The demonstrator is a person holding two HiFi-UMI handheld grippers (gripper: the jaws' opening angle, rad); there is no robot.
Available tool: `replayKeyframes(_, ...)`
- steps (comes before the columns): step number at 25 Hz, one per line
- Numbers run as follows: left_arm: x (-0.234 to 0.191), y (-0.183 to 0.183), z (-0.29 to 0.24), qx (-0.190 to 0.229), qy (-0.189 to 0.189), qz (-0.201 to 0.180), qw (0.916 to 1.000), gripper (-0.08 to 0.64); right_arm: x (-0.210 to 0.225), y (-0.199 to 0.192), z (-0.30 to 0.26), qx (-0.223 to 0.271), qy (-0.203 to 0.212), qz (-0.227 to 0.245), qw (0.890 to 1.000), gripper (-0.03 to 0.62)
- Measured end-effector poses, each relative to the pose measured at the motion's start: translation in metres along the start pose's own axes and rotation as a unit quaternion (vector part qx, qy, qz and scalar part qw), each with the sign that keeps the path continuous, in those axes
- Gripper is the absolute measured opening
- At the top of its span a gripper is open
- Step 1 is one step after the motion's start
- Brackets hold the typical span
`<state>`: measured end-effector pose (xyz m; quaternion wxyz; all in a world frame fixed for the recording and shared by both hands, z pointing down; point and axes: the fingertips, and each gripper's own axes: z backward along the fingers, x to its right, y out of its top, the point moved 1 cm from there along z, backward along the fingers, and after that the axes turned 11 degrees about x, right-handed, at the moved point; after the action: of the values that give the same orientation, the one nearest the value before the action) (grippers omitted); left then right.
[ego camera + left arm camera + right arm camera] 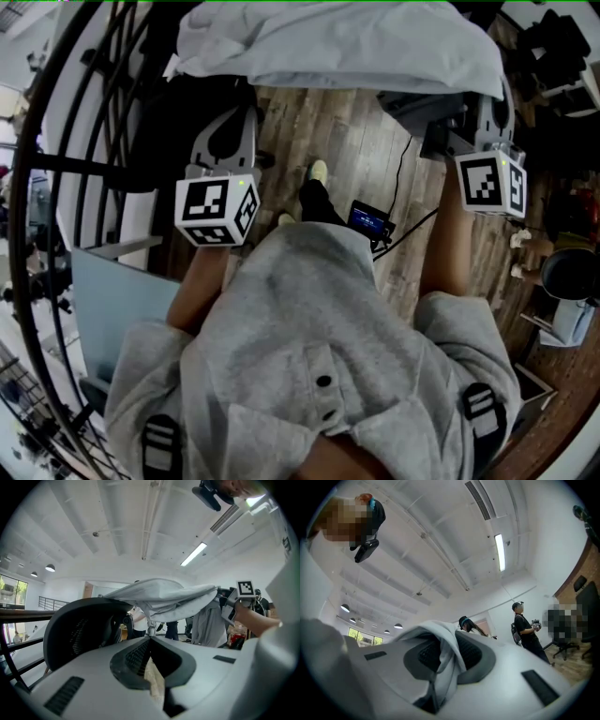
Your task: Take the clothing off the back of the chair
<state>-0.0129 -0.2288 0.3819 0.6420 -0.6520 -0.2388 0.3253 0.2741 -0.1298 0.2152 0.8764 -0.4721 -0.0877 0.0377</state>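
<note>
**Garment held up between both grippers, beside the chair**

The pale grey garment (347, 47) hangs spread between the two grippers, above the wooden floor (375, 141). In the head view it runs across the top of the frame, and its left part lies over the black mesh chair (141, 112).

The left gripper (150, 641) has its jaws drawn together. A narrow fold of the garment runs down to their tips, so it is pinching the cloth. From this gripper's view the garment arches over the top of the chair's back. Whether the cloth rests on the back cannot be told.

The right gripper (443, 653) is clamped on a thick fold of the same garment. The fold bulges up out of the jaws and trails down between them. This gripper points upward, toward the ceiling lights.

The person holding the grippers wears a grey hoodie (281, 328). A small black device (370, 220) with a cable lies on the floor near the person's feet. In the right gripper view a bystander (525, 630) in dark clothes stands well off, by the far wall.
</note>
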Motion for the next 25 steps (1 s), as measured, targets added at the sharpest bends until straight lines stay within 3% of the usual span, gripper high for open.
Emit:
replayKeyframes(10,0.006,-0.008,-0.005,-0.004,-0.014,0.003,0.9999,0.011,0.051,0.006,0.041,0.012,-0.064,0.005,0.998,0.058)
replayKeyframes(18,0.021,-0.012,-0.015,-0.006,-0.032,0.004,0.9995,0.011,0.042,-0.009,0.046,-0.009,-0.062,0.023,0.998,0.058)
replayKeyframes(25,0.018,-0.016,-0.017,-0.008,-0.04,0.007,0.9991,0.011,0.07,-0.008,0.062,-0.016,-0.109,0.029,0.993,0.058)
